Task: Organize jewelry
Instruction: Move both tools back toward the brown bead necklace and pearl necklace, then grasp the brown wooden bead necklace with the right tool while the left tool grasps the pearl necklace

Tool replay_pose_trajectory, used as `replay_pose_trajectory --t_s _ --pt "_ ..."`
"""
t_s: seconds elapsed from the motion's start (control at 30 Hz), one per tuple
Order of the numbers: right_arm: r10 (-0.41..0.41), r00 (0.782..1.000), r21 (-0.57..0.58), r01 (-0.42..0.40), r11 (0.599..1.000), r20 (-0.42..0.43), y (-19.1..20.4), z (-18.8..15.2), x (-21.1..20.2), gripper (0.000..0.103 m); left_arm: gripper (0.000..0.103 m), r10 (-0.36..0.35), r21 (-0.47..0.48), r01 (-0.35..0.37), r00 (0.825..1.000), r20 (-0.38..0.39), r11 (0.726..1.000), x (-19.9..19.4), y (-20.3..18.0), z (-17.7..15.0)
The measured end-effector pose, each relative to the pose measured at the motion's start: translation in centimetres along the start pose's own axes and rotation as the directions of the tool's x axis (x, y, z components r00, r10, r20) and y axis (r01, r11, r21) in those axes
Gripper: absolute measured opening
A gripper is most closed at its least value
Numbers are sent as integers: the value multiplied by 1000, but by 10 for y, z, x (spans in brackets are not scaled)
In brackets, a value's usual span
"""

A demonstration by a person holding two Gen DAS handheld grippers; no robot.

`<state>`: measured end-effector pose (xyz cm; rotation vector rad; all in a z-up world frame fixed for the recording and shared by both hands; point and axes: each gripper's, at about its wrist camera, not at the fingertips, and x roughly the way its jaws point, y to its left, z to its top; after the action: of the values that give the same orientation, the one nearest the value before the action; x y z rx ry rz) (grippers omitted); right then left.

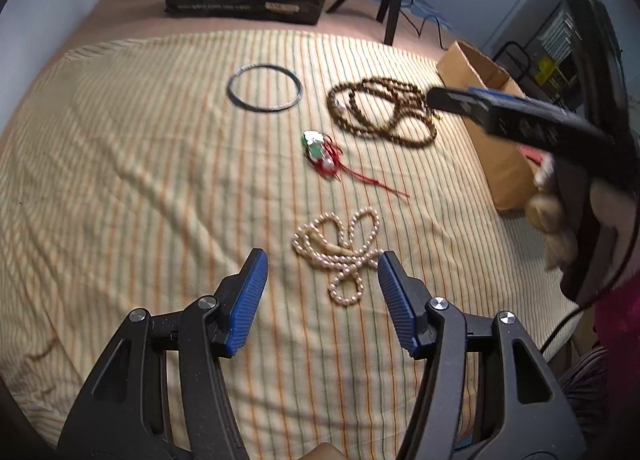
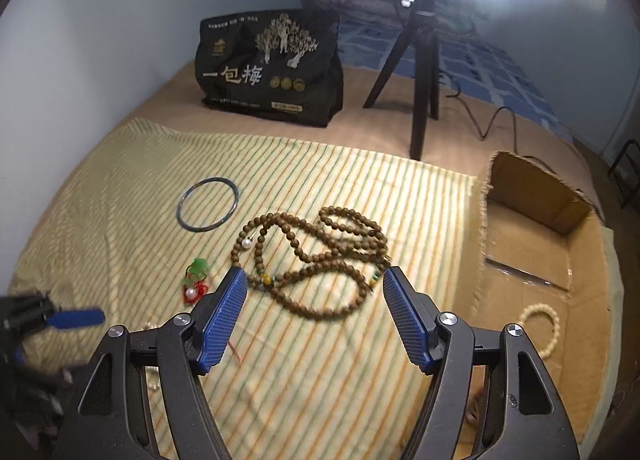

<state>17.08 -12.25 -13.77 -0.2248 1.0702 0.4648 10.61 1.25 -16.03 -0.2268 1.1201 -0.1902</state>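
On the striped cloth (image 1: 120,164) lie a cream pearl necklace (image 1: 340,252), a green pendant on a red cord (image 1: 320,152), a dark bangle (image 1: 264,87) and a long brown bead necklace (image 1: 384,112). My left gripper (image 1: 322,280) is open and empty, just short of the pearl necklace. My right gripper (image 2: 314,300) is open and empty, above the brown bead necklace (image 2: 320,256). The bangle (image 2: 208,209) and the pendant (image 2: 196,276) also show in the right wrist view. A cream bead bracelet (image 2: 540,328) lies in the cardboard box (image 2: 532,244) at the right.
A black printed bag (image 2: 272,68) stands at the back on the bed. A black tripod (image 2: 420,72) with a ring light and its cable stand behind the cloth. The open cardboard box (image 1: 480,72) sits at the cloth's right edge.
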Motion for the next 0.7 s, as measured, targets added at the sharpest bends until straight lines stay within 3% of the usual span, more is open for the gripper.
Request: replay_pose_trajectory --t_s 0.33,0.5,0.57,0.7 --pt "77 992 46 -73 996 -97 0 16 46 70 59 2 -15 -3 999 -52 1000 26 2 1" --pt "82 989 33 -79 996 -126 6 20 62 71 59 -11 -34 10 999 -49 999 32 1 7" --pt "78 987 16 -77 997 -140 9 20 68 80 59 -9 -31 7 999 -47 999 36 0 9" --pt "55 985 1 -55 998 -166 10 17 82 80 58 9 -2 -9 999 -39 1000 39 -2 7"
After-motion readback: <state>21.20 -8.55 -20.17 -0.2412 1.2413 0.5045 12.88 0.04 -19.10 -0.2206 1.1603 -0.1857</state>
